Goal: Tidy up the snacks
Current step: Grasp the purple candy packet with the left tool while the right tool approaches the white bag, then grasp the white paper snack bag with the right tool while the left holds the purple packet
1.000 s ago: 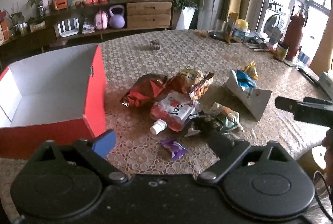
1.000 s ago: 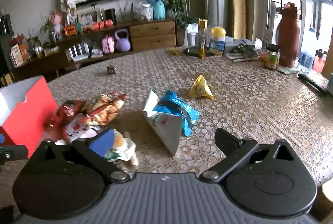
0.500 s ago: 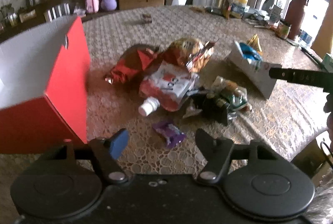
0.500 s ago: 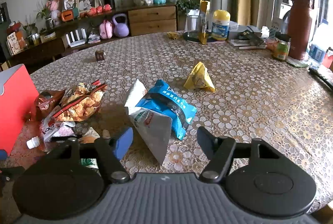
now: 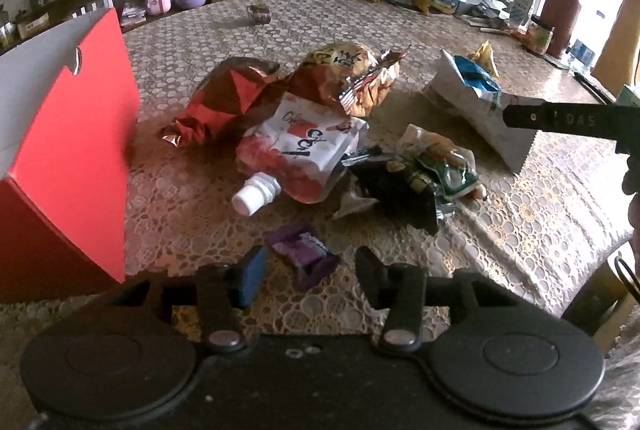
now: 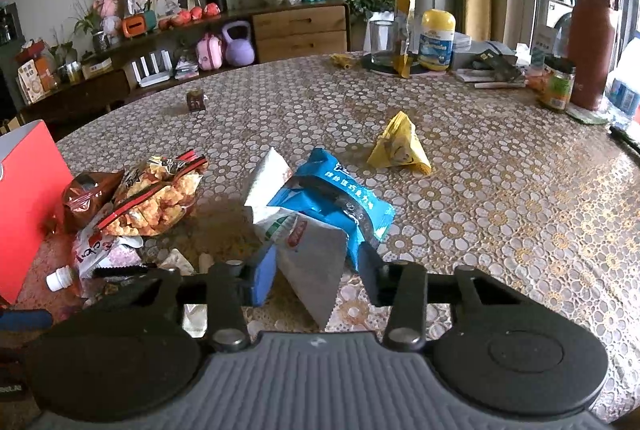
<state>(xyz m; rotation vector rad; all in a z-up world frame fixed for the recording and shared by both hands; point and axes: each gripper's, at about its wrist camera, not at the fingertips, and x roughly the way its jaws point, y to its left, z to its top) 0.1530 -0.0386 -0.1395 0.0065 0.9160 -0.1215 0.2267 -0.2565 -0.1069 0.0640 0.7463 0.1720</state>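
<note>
Lace-patterned table (image 6: 500,190) (sideboard (image 6: 300,26) behind), both hand-held grippers unclenched, jaws just narrowing, gripping nothing

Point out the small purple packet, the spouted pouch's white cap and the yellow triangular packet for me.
purple packet (image 5: 301,255), left wrist view, middle of the wrapper.
white cap (image 5: 256,193), left wrist view, side of the cap.
yellow triangular packet (image 6: 399,147), right wrist view, its front face.
</note>
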